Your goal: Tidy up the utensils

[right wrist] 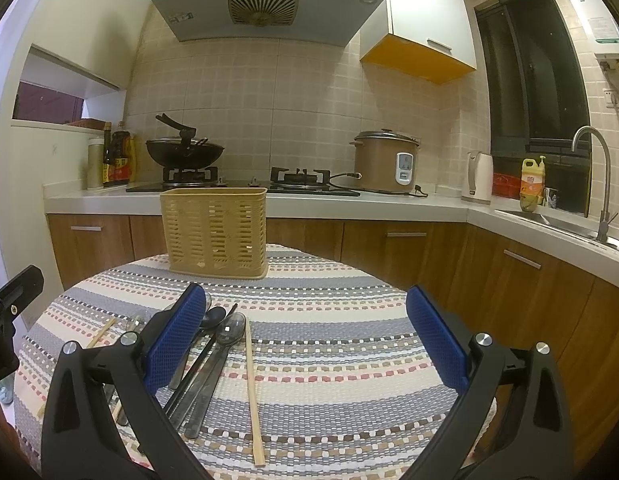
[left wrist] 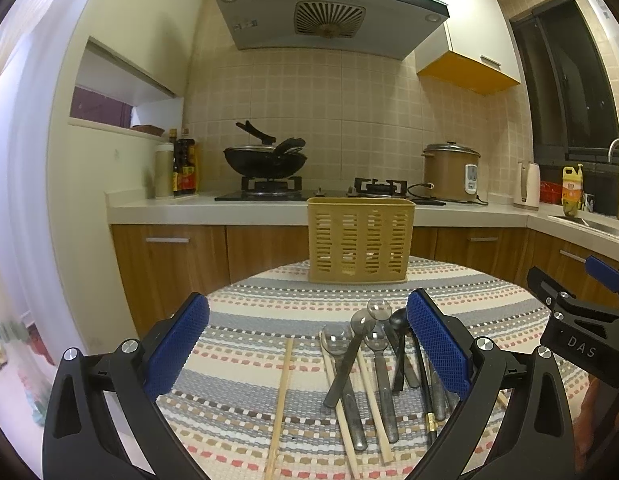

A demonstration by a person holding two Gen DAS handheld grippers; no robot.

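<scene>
A yellow slotted utensil basket [left wrist: 360, 240] stands upright at the far side of the round table; it also shows in the right wrist view [right wrist: 215, 232]. Several metal spoons [left wrist: 351, 356] lie in a loose pile with wooden chopsticks [left wrist: 283, 396] and a black chopstick [left wrist: 423, 384] on the striped cloth. My left gripper [left wrist: 309, 344] is open and empty, above the pile's left part. My right gripper [right wrist: 307, 340] is open and empty, to the right of the spoons [right wrist: 219, 356]; a single wooden chopstick [right wrist: 252, 392] lies between its fingers. Its left finger hides part of the pile.
The table wears a striped woven cloth [right wrist: 329, 308]. Behind it runs a kitchen counter [left wrist: 169, 208] with a wok [left wrist: 265, 160], a rice cooker [right wrist: 385, 164], a kettle [right wrist: 478, 178] and a sink [right wrist: 569, 224]. The right gripper's body [left wrist: 577, 336] shows at the left view's right edge.
</scene>
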